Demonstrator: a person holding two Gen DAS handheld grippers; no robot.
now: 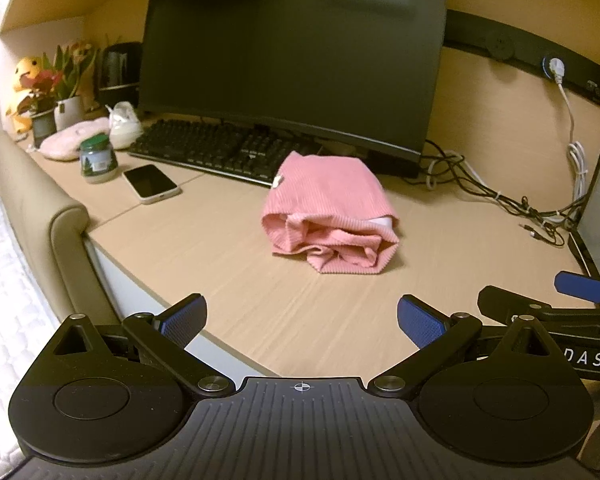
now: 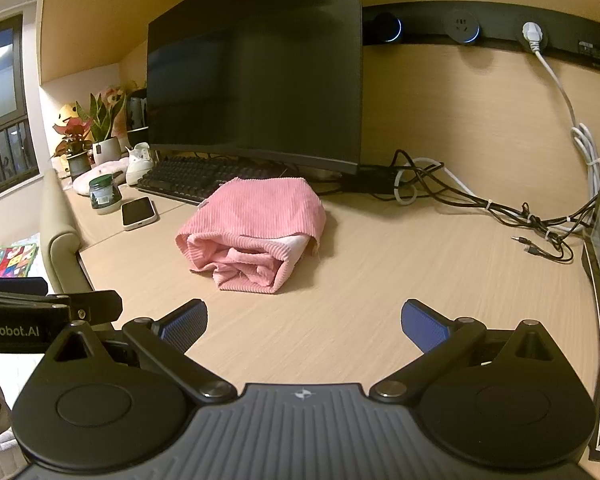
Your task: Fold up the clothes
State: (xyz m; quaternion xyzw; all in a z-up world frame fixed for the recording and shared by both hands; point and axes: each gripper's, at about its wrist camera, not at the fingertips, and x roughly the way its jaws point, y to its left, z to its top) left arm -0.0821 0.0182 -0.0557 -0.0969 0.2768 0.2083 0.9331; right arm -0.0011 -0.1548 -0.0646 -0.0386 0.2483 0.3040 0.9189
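Pink garment (image 1: pixel 328 204) folded on desk (image 1: pixel 228 276), inner layers hidden; grippers empty, spread

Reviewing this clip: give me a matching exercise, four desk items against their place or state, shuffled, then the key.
Items:
1. pink garment
2. phone
3. green-lidded jar
4. left claw

Descriptions:
A. open, holding nothing
B. folded into a bundle, mid-desk
C. lying flat, screen dark
D. standing left of the keyboard

Pairs: 1-B, 2-C, 3-D, 4-A
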